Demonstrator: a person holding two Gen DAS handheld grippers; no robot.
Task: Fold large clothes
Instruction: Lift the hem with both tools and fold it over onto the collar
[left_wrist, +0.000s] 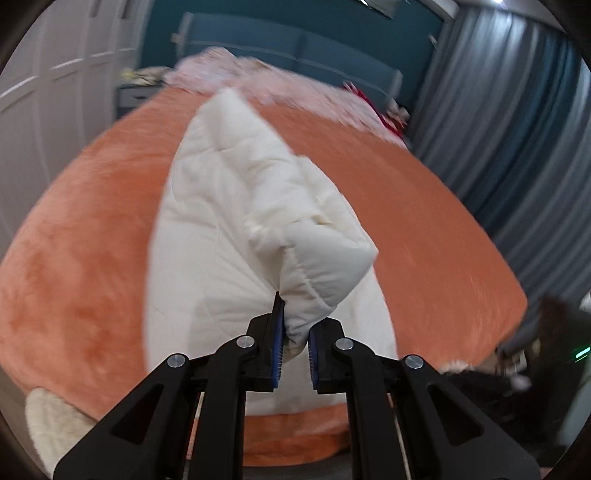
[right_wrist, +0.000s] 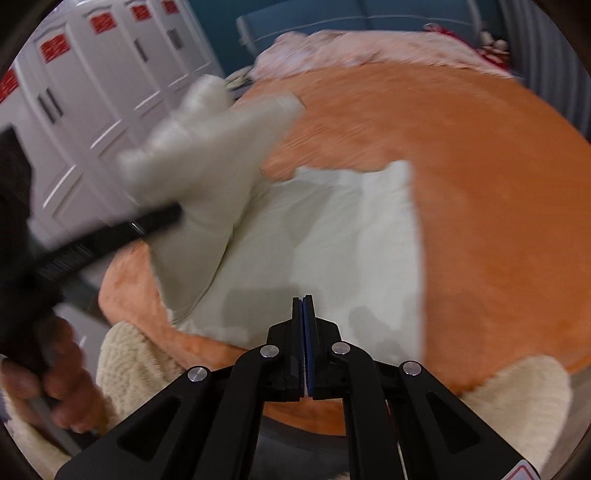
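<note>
**Left gripper lifts a fold of the white coat off the bed**

The white padded coat (left_wrist: 207, 229) lies lengthwise on the orange blanket (left_wrist: 424, 206) that covers the bed. The left gripper (left_wrist: 293, 332) is clamped on a thick fold of the coat, with the fabric bunched between its blue pads (left_wrist: 279, 343) and rising from the rest of the garment. In the right wrist view that lifted part shows as a blurred pale flap hanging up at the left, above the flat portion (right_wrist: 351, 236) of the coat, with the left gripper's dark body (right_wrist: 103, 240) and the person's hand (right_wrist: 62, 373) on its handle beside it.

The right gripper (right_wrist: 304, 325) is closed with nothing between its fingers; its tips hang over the near edge of the coat, and contact cannot be told.

Behind the bed stand a teal headboard (left_wrist: 295, 48), white wardrobe doors (right_wrist: 92, 92) and grey curtains (left_wrist: 517, 129). A pink quilt (left_wrist: 258, 77) sits at the head of the bed.
</note>
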